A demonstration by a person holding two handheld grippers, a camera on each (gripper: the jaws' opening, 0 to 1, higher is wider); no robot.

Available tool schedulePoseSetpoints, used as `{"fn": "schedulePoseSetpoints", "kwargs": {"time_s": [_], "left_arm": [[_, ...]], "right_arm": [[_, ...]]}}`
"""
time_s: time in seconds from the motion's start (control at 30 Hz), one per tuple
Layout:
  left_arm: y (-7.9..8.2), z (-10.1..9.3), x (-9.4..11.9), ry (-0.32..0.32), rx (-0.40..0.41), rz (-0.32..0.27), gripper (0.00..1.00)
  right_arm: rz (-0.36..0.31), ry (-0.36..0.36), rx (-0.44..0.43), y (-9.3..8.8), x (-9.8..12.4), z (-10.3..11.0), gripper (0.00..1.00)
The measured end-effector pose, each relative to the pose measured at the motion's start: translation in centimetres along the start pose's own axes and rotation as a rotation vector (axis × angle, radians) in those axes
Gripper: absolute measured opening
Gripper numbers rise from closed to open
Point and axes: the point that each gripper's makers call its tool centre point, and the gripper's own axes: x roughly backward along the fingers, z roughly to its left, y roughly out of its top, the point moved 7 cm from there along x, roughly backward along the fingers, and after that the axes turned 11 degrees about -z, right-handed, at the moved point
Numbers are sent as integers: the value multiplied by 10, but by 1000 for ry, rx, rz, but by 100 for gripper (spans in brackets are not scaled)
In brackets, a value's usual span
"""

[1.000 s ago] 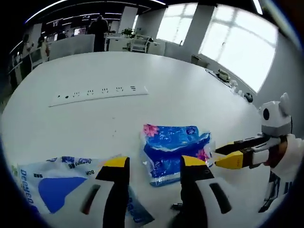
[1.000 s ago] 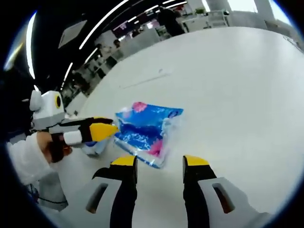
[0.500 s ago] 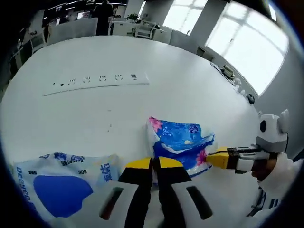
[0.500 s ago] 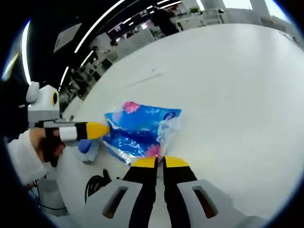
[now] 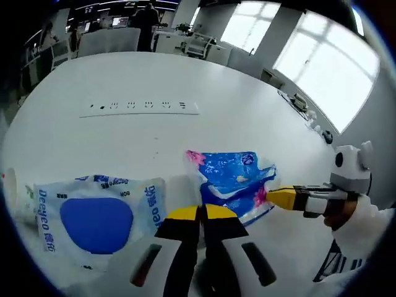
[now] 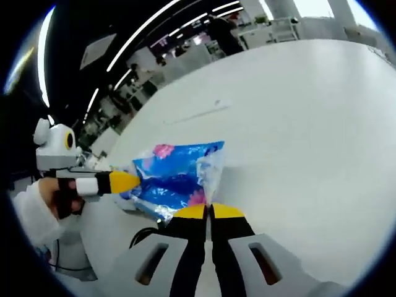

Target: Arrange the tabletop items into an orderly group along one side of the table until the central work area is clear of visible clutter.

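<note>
While your left gripper is pinching its yellow tips together on the near edge of the blue packet, your right gripper is doing the same, its jaws pressed tight on the clear wrapping at the packet's opposite corner. You are holding the packet between both tools over the white table, with its far end resting on the surface. Just beside it, toward the table's near left edge, a white pack with a blue oval is lying flat. Farther across the table, a white power strip is sitting well apart from both packs.
</note>
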Motion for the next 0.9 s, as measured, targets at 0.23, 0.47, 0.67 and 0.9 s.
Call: {"fn": "schedulePoseSetpoints", "kwargs": {"time_s": [0.23,0.47,0.67,0.9], "left_arm": [[-15,9,-5,32,7,40,0],[-15,14,-14,24,50,39,1],[-16,11,-20,27,30,50,0],[-22,5,-17,28,8,71,2]], "right_arm": [[38,3,65,-7,-13,2,0],[37,-17,98,-5,-22,-7,0],[65,-17,117,-12,-26,-10,0],[90,-4,122,-15,-25,-15,0]]}}
